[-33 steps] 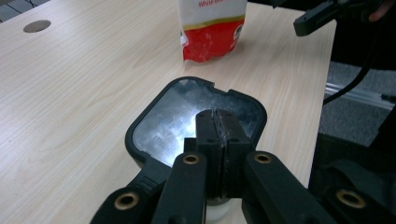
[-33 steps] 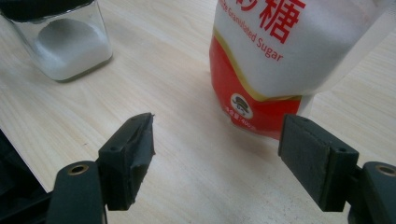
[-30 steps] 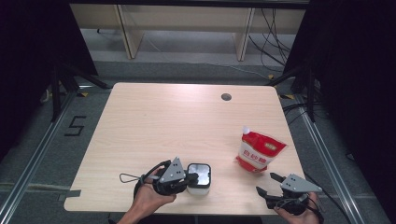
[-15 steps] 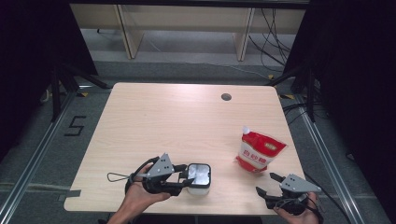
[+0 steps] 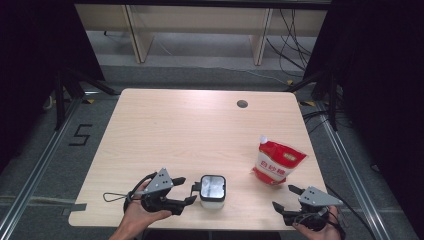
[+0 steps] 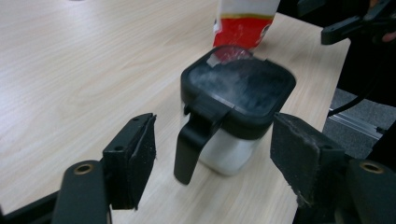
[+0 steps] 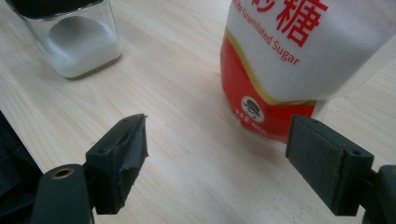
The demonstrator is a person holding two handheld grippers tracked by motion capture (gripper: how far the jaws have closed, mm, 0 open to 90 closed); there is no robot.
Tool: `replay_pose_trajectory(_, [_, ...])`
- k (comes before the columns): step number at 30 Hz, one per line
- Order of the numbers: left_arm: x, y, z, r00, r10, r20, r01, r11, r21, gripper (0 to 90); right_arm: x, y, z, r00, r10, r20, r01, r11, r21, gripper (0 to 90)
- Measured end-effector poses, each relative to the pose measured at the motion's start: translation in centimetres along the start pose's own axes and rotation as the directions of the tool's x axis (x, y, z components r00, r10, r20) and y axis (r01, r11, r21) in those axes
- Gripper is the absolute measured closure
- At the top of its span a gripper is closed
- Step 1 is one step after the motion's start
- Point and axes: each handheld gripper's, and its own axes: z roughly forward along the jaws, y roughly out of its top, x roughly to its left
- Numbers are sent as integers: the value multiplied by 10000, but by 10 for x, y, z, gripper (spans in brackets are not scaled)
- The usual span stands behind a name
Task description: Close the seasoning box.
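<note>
A clear square jar (image 5: 212,190) with a black lid and white powder inside stands near the table's front edge. Its black clasp (image 6: 191,140) hangs down the side facing my left gripper (image 5: 186,191). That gripper sits just left of the jar. Its jaws have just been opening, and its pads (image 6: 140,158) stand apart from the jar (image 6: 238,88). A red and white sugar bag (image 5: 277,162) stands upright to the right. My right gripper (image 5: 286,197) is open below it. Its jaws have just been opening wider, with nothing between them, and they face the bag (image 7: 285,56).
A round cable hole (image 5: 242,104) lies near the table's far edge. The table's right edge (image 6: 336,60) drops off just past the bag. The jar (image 7: 77,42) stands left of the bag in the right gripper view. Bare wood stretches across the middle and back.
My left gripper was shut at the jar's left side; it has opened and drawn back to the left. The jar stays in place. The right hand has not moved.
</note>
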Motion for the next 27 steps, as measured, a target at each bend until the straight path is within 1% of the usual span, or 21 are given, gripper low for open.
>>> replay_pose_trajectory(1, [-1, -3, -1, 9994, -331, -106, 331, 9994, 64, 299, 0, 0, 0, 10000, -8, 6, 8, 10000, -12, 209])
replay_pose_trajectory(3, [3, -7, -3, 9994, -278, -207, 281, 9995, 116, 285, 1, 0, 1, 10000, -78, -9, 78, 10000, -41, 203])
replay_pose_trajectory(4, [3, -9, -3, 9979, -589, -257, 590, 9983, 41, 276, 1, 0, 1, 10000, -88, -37, 87, 9999, -63, 199])
replay_pose_trajectory(5, [5, -11, -5, 9984, -468, -308, 471, 9989, 81, 270, 3, 0, 1, 9997, 125, -203, -125, 9999, 18, 196])
replay_pose_trajectory(6, [6, -13, -6, 9966, -697, -444, 702, 9975, 92, 262, 3, 0, 1, 10000, -2, -92, 1, 10000, -54, 193])
replay_pose_trajectory(7, [9, -15, -7, 9970, -587, -514, 590, 9983, 38, 252, 3, 1, 1, 10000, -4, -86, 3, 10000, -32, 189])
replay_pose_trajectory(8, [10, -17, -8, 9964, -653, -546, 656, 9978, 43, 241, 1, 1, 2, 9995, -311, -84, 310, 9994, -169, 188])
replay_pose_trajectory(10, [12, -20, -10, 9954, -723, -621, 725, 9974, 8, 231, 2, 1, 3, 9991, -393, -149, 390, 9991, -173, 187])
replay_pose_trajectory(12, [12, -24, -12, 9927, -910, -792, 920, 9957, 83, 221, 3, 1, 3, 9995, -269, -155, 267, 9996, -102, 186])
replay_pose_trajectory(13, [14, -25, -13, 9945, -724, -754, 730, 9973, 61, 218, 3, 1, 3, 9995, -287, -144, 285, 9995, -93, 186])
replay_pose_trajectory(14, [14, -27, -14, 9940, -755, -796, 765, 9970, 94, 217, 3, 1, 3, 9996, -263, -143, 262, 9996, -73, 186])
replay_pose_trajectory(15, [12, -30, -14, 9906, -1046, -880, 1060, 9943, 109, 212, 5, 0, 2, 9998, -3, -191, 3, 10000, 36, 186])
replay_pose_trajectory(17, [8, -33, -15, 9918, -902, -900, 934, 9951, 325, 189, 4, 0, 3, 9998, -69, -208, 70, 10000, 37, 186])
replay_pose_trajectory(18, [6, -35, -16, 9929, -658, -991, 718, 9958, 576, 187, 5, 0, 3, 9997, -5, -238, 6, 10000, 50, 186])
replay_pose_trajectory(19, [4, -37, -15, 9937, -640, -916, 688, 9963, 505, 187, 3, 0, 3, 9995, -196, -250, 197, 9998, 41, 186])
replay_pose_trajectory(21, [1, -40, -15, 9946, -434, -938, 509, 9956, 792, 187, 4, 0, 4, 9993, -164, -345, 168, 9998, 98, 186])
replay_pose_trajectory(22, [-1, -42, -14, 9935, -560, -995, 634, 9953, 730, 187, 4, 0, 3, 9996, -119, -263, 121, 9999, 99, 187])
replay_pose_trajectory(24, [-3, -44, -14, 9941, -381, -1015, 477, 9944, 939, 181, 3, 0, 3, 9995, -226, -226, 227, 9997, 41, 187])
replay_pose_trajectory(25, [-4, -45, -13, 9942, -457, -974, 545, 9945, 892, 173, 4, 0, 3, 9995, -212, -239, 214, 9998, 58, 187])
replay_pose_trajectory(26, [-2, -46, -14, 9956, -159, -921, 268, 9926, 1182, 166, 3, 0, 3, 9994, -282, -191, 283, 9996, 21, 187])
replay_pose_trajectory(27, [-4, -47, -12, 9950, -393, -918, 488, 9935, 1032, 165, 3, 0, 4, 9992, -261, -296, 260, 9997, -29, 187])
